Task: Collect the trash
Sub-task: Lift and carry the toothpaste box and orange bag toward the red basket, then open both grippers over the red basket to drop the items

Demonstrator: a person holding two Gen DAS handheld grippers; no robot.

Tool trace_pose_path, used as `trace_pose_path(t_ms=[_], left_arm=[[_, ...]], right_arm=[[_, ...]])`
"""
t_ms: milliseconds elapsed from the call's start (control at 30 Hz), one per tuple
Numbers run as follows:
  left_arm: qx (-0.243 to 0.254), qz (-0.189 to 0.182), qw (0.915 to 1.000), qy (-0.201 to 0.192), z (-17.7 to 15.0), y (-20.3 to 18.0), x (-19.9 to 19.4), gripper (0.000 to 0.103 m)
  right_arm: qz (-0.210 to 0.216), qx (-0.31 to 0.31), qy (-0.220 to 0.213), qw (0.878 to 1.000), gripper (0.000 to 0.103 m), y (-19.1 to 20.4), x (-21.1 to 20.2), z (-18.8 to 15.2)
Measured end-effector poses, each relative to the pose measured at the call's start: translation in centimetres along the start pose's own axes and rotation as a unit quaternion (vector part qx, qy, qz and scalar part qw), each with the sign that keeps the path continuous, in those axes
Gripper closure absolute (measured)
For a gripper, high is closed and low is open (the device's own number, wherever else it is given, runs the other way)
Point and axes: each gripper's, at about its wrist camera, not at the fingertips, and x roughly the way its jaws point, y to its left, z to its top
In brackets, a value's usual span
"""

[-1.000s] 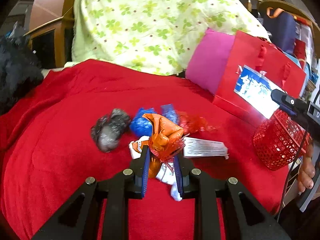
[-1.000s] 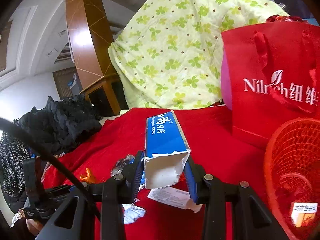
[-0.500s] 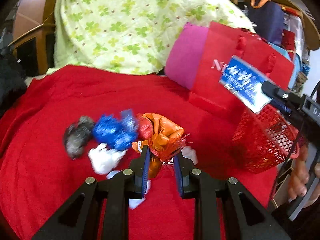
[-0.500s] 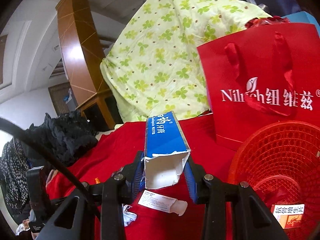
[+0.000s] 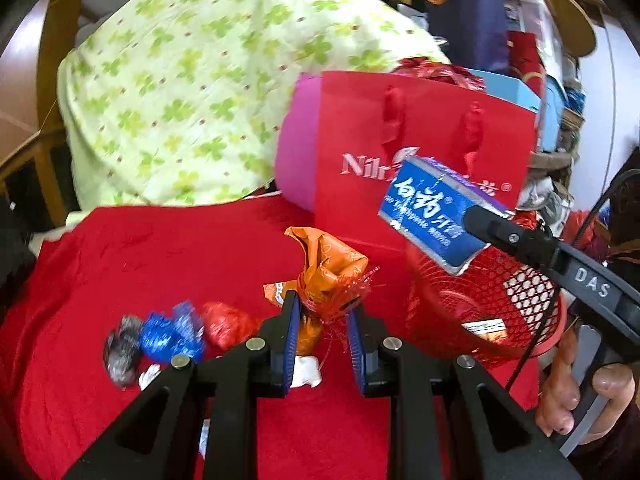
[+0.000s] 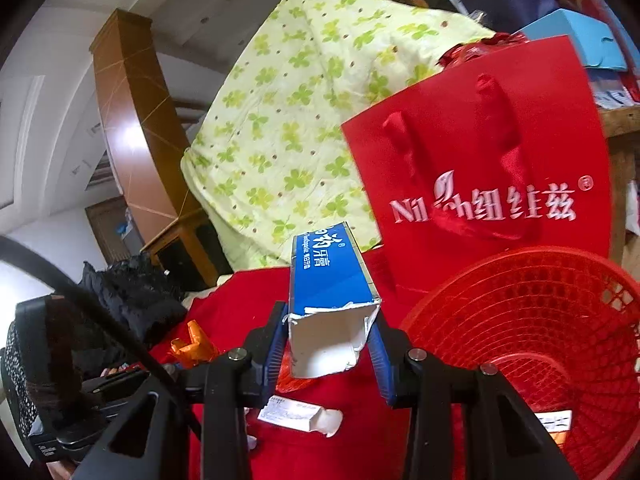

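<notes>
Red mesh basket point(image 6: 532, 320) right of the right gripper's fingers: cut off by frame edge, far rim unseen. Wrappers point(image 5: 168, 336) left of the left gripper: motion-blurred, kinds unclear. Label in basket point(image 5: 484, 326): print too small to read.

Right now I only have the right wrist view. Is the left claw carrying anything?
Observer: Yes. The left claw is shut on an orange wrapper with a red frill.
Operator: Is my blue box above the red basket?
Observer: In the left wrist view its lower end overlaps the basket's rim. I cannot tell whether it is fully over the opening.
Operator: Is there any trash on the blanket that I can't see?
Observer: A grey wad and a blue foil wrapper lie side by side on the red blanket, left of the left claw.
</notes>
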Motion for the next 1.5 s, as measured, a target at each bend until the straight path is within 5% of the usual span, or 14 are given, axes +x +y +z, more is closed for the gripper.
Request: trace_pose_path(t_ms=[433,800,833,867,900,967,1267,1500], left_arm=[[0.058,-0.026,0.9979,-0.010,2.4,-6.9,0.4,0.078],[0.009,-0.143,0.9894,0.026,3.7,-10.5,4.5,0.078],[0.009,-0.147,0.9887,0.032,3.6,-10.8,5.0,0.075],[0.010,-0.147,0.9884,0.036,3.5,-11.1,5.4,0.060],[0.011,-0.142,0.9889,0.041,3.4,-11.5,5.8,0.040],[0.008,-0.125,0.9917,0.030,2.8,-11.3,5.6,0.033],[-0.013,-0.077,0.9967,0.022,-0.2,-5.3,2.7,0.030],[-0.057,0.029,0.9971,0.042,-5.0,4.9,-0.3,0.030]], right_arm=[[-0.046,0.036,-0.032,0.998,0.062,-5.2,-3.6,1.3],[-0.078,0.095,-0.040,0.992,0.060,-9.4,-5.4,1.9],[-0.081,0.101,-0.041,0.991,0.059,-9.6,-5.4,1.9],[-0.088,0.111,-0.042,0.989,0.059,-10.0,-5.4,1.9],[-0.093,0.118,-0.043,0.988,0.059,-10.3,-5.6,1.9],[-0.101,0.139,-0.042,0.984,0.051,-11.2,-5.6,1.9],[-0.106,0.136,-0.048,0.984,0.049,-9.9,-4.4,2.1],[-0.059,0.069,-0.070,0.993,0.049,-4.2,-3.1,1.9]])
